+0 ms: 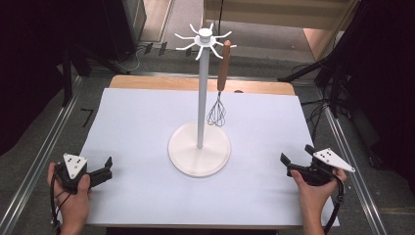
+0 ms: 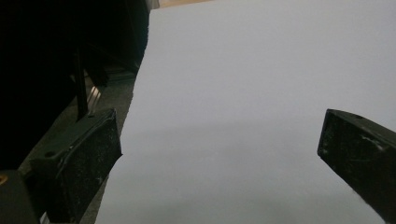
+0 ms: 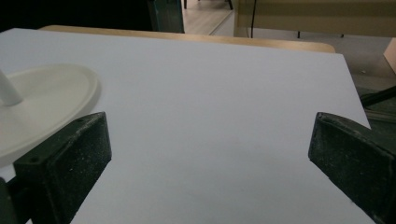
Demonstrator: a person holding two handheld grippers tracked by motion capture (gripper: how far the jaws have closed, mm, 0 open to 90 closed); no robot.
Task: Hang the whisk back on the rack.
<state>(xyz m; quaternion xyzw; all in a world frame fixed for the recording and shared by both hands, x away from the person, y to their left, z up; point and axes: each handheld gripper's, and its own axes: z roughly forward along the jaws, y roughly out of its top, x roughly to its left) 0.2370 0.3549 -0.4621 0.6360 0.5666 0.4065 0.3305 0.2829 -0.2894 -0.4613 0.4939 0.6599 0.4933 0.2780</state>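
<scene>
A white hook stand [image 1: 199,152] rises from a round base at the middle of the table, with a crown of hooks [image 1: 204,38] on top. A wire whisk with a brown wooden handle [image 1: 222,68] hangs from a hook on the stand's right, its wires clear of the table. My left gripper [image 1: 105,169] rests at the near left, open and with nothing in it; its jaws stand wide over bare white sheet [image 2: 233,93]. My right gripper [image 1: 296,154] sits at the near right, also open, and the stand's base [image 3: 51,93] lies just beyond its left jaw.
A white sheet [image 1: 142,127] covers the wooden table [image 1: 161,82], whose far edge shows bare. Metal rails [image 1: 46,152] run along both sides of the table. Dark tripod legs [image 1: 313,68] and cables stand on the floor behind and to the sides.
</scene>
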